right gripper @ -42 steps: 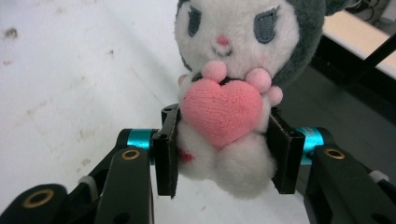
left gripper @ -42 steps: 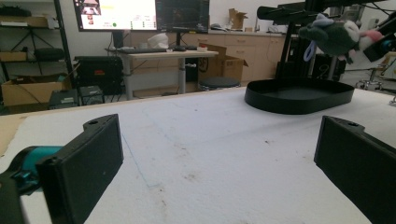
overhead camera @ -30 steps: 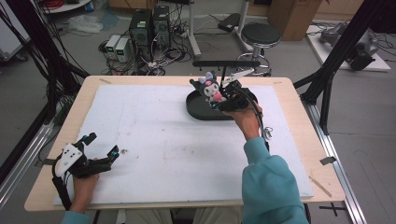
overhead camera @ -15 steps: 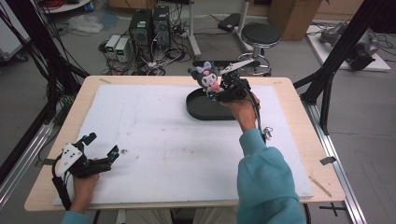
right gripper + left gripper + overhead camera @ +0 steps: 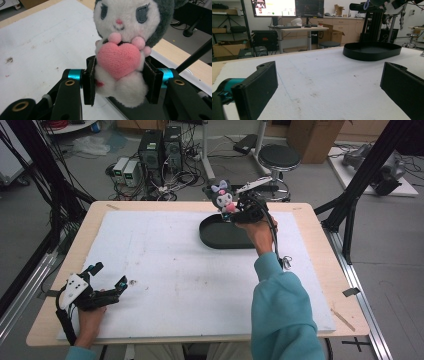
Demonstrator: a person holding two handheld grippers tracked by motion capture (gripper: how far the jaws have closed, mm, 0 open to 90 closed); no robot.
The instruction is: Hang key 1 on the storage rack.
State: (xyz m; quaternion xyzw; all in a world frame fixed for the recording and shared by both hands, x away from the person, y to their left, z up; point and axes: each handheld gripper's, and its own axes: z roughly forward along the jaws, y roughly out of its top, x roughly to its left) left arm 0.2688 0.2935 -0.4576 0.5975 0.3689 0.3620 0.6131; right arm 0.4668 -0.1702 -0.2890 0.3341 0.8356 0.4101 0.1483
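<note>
A plush toy (image 5: pixel 122 45) with a white face, dark grey hood and a pink heart on its chest sits between the jaws of my right gripper (image 5: pixel 120 82), which is shut on its body. In the high view the plush toy (image 5: pixel 221 197) hangs in my right gripper (image 5: pixel 235 210) above the far rim of a black oval tray (image 5: pixel 220 234). My left gripper (image 5: pixel 107 280) rests near the table's front left corner, open with nothing between its jaws. From the left gripper view (image 5: pixel 329 85) the black oval tray (image 5: pixel 372 51) lies far ahead on the white mat.
A white mat (image 5: pixel 175 270) covers most of the wooden table (image 5: pixel 320 250). Black frame posts (image 5: pixel 360 175) stand at the table's sides. A stool (image 5: pixel 279 157) and computer boxes (image 5: pixel 160 147) are on the floor beyond the far edge.
My right gripper has lifted the plush toy up and slightly away, from low over the tray to above its far rim. The left gripper has stayed in place.
</note>
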